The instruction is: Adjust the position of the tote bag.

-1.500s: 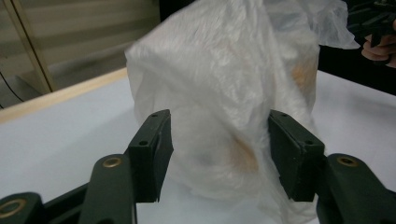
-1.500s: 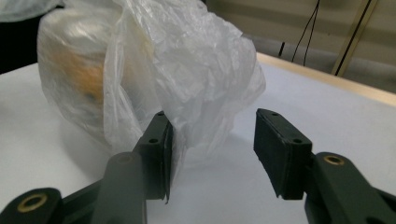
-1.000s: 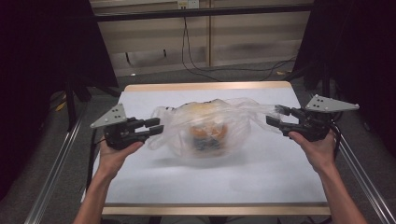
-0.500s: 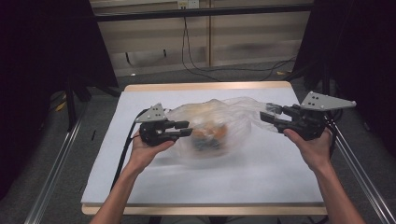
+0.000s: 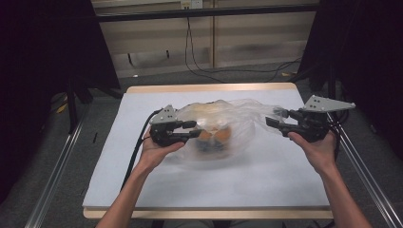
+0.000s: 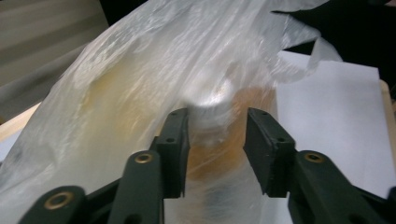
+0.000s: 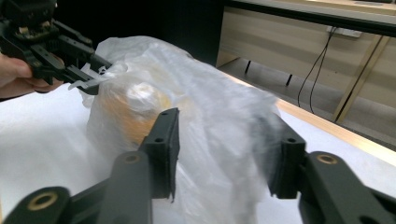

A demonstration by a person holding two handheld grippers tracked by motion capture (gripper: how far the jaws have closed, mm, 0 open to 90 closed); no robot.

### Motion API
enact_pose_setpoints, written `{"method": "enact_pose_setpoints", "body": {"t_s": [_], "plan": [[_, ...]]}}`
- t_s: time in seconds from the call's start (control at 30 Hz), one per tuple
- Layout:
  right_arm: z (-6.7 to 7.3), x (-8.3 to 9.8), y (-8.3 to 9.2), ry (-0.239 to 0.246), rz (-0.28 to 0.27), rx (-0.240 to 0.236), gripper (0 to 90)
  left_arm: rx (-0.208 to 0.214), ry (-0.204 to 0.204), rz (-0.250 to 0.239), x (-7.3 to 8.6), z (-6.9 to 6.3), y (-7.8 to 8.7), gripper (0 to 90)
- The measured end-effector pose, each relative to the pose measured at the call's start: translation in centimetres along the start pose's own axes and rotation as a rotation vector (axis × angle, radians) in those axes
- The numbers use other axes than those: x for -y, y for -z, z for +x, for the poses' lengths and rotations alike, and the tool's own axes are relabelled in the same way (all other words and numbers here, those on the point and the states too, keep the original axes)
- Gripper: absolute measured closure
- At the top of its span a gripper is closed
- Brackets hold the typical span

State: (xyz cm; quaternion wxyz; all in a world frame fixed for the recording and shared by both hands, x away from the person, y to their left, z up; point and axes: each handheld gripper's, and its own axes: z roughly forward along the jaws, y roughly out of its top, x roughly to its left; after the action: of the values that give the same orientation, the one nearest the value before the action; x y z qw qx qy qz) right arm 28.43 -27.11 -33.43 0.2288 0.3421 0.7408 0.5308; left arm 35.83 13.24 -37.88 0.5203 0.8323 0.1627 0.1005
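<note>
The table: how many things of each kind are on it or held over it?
Clear plastic bag: 1
Orange things inside the bag, too blurred to tell apart: 1 clump
Black grippers: 2, the left gripper and the right gripper
Total: 4

No text, label, brand, number or sign can be read anywhere in these views. The crumpled clear plastic bag [image 5: 223,128] on the white table top [image 5: 266,180] holds an orange, rounded container with a pale top [image 6: 212,100], and any print on it is perhaps hidden, since the film and blur wash it out. The black two-jaw grippers' grey three-cornered plate [image 5: 328,103] bears no legible marking.
</note>
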Motion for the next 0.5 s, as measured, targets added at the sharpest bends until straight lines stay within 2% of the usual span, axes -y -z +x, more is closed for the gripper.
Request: {"method": "enact_pose_setpoints", "body": {"t_s": [0.07, 0.1, 0.17, 0.2, 0.3, 0.4, 0.43, 0.47, 0.5], "plan": [[0.0, 0.0, 0.2, -0.003, -0.003, 0.007, 48.7, -0.001, -0.001, -0.003, 0.1, 0.1, 0.0, 71.1], [-0.2, 0.0, 0.9, -0.003, -0.012, 0.015, 45.8, -0.010, -0.001, 0.001, 0.2, 0.2, 0.2, 77.9], [-0.2, -0.1, 1.6, -0.004, -0.020, 0.020, 44.6, -0.002, 0.000, -0.001, 0.3, 0.2, 0.3, 88.5], [-0.2, -0.2, 1.8, -0.001, -0.025, 0.023, 44.1, -0.009, -0.013, 0.012, 0.3, 0.1, 0.3, 90.0], [0.6, -0.5, 2.5, 0.015, -0.048, 0.011, 44.9, 0.001, -0.013, 0.003, 0.3, -0.2, 0.5, 90.0], [1.3, -0.7, 2.5, 0.031, -0.041, -0.008, 48.3, 0.013, -0.010, -0.011, 0.2, -0.5, 0.7, 90.0], [2.2, -0.8, 2.2, 0.047, -0.038, -0.020, 52.5, 0.027, -0.009, -0.018, 0.2, -0.8, 0.9, 90.0], [2.4, -0.9, 2.1, 0.049, -0.042, -0.040, 54.4, 0.030, -0.022, -0.014, 0.2, -0.9, 1.0, 90.0], [2.4, -0.9, 2.1, 0.049, -0.042, -0.040, 54.4, 0.030, -0.022, -0.014, 0.2, -0.9, 1.0, 90.0]]}}
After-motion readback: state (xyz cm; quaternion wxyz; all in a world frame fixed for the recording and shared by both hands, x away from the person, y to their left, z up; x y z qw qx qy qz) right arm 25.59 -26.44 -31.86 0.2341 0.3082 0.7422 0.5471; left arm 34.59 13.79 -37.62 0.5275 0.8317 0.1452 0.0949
